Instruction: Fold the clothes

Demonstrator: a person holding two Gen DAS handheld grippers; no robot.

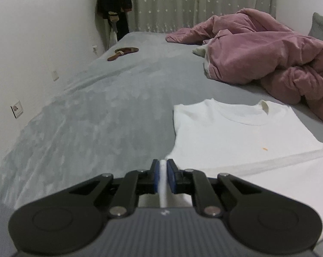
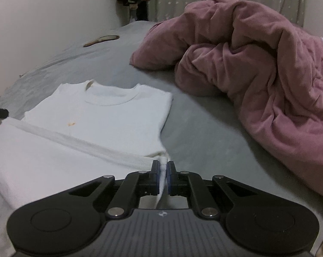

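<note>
Two grippers, left (image 1: 163,167) and right (image 2: 163,168), pinch corners of limp, light white cotton T-shirt (image 2: 101,115); hem corners suit gripping.

My left hand-held gripper (image 1: 163,162) hides the shirt hem it pinches, and the white shirt (image 1: 221,132) runs off the right edge. The pink duvet (image 2: 268,68) is cut off too. The brown object (image 1: 123,53) far up the bed is too small to identify.
</note>
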